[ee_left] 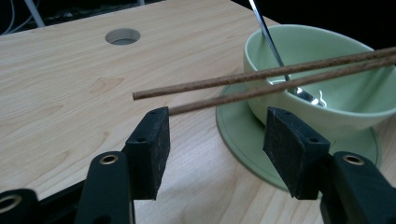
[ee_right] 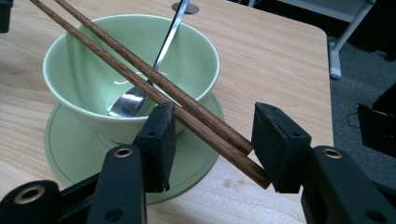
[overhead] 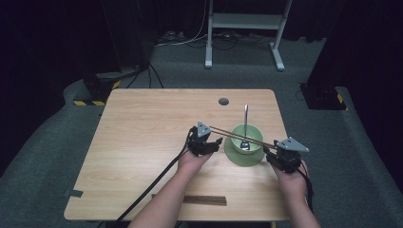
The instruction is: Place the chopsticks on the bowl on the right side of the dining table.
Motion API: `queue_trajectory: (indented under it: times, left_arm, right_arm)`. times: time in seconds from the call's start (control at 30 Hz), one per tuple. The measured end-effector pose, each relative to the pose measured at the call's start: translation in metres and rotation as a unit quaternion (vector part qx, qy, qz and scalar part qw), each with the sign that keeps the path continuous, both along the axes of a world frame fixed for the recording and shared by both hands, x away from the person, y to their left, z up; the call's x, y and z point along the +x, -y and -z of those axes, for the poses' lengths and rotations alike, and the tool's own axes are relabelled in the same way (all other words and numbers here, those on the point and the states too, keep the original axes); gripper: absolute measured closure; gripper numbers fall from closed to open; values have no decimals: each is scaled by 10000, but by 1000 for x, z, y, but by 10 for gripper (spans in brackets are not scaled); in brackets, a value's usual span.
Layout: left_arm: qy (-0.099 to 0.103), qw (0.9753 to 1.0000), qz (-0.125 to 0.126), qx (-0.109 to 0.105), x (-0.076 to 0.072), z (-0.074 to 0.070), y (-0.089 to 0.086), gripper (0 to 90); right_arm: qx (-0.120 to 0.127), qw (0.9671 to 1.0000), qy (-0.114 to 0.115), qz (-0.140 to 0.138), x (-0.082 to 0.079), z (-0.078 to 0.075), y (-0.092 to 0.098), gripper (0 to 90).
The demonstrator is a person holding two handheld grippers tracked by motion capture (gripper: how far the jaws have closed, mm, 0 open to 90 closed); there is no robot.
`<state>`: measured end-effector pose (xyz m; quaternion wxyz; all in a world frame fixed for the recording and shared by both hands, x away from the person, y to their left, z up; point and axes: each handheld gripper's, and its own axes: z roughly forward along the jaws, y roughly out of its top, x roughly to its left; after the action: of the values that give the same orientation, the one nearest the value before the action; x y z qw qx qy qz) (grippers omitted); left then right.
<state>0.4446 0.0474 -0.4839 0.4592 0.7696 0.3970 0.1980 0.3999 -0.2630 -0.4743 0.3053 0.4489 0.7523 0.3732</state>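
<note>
Dark curtains and grey carpet ring your pale wooden table (overhead: 142,142), which has a round cable hole (overhead: 224,101) near its far edge; a second bundle of dark sticks (overhead: 204,200) lies by the near edge. Right of centre sits a pale green bowl (overhead: 247,135) on a matching saucer (overhead: 233,154), with a metal spoon (overhead: 245,124) inside, its handle leaning out over the far rim. Two brown wooden chopsticks (overhead: 237,136) lie side by side across the bowl's rim — thin, faintly grainy, thicker at your right. Your left gripper (overhead: 205,140) sits just left of the saucer, jaws spread wide and holding nothing; the thin tips hang above and just beyond its pads (ee_left: 152,149). Your right gripper (overhead: 284,154) is just right of the saucer, jaws also wide apart; the thick ends sit between them, nearer the right jaw — whether they touch it, you cannot tell.
</note>
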Motion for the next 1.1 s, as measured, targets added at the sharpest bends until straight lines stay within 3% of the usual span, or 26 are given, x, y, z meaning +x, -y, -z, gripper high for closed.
queue_trajectory:
  times: [0.13, 0.27, 0.43, 0.67, 0.93, 1.1]
  left_arm:
    - [91, 9999, -137, 46, -2, -1, -7, 408]
    - [187, 9995, -240, -29, 6, -3, -14, 359]
    - [-13, 9996, -248, -135, 22, -2, -10, 227]
    - [-135, 9997, 43, -180, 32, 1, 3, 213]
    - [-45, 9999, 104, -25, 21, 3, 5, 304]
    - [22, 9997, 87, -209, 5, 5, -2, 338]
  right_arm:
    - [36, 10000, 14, 20, -1, -1, 1, 500]
    - [10, 10000, 28, 77, -1, -1, 2, 488]
    - [-21, 9999, 34, 144, -5, -2, 3, 464]
    - [56, 9997, -6, 230, -10, 1, 7, 446]
    - [38, 9998, -70, 174, -6, 8, 5, 443]
    - [-7, 9998, -68, 168, 0, 7, 5, 430]
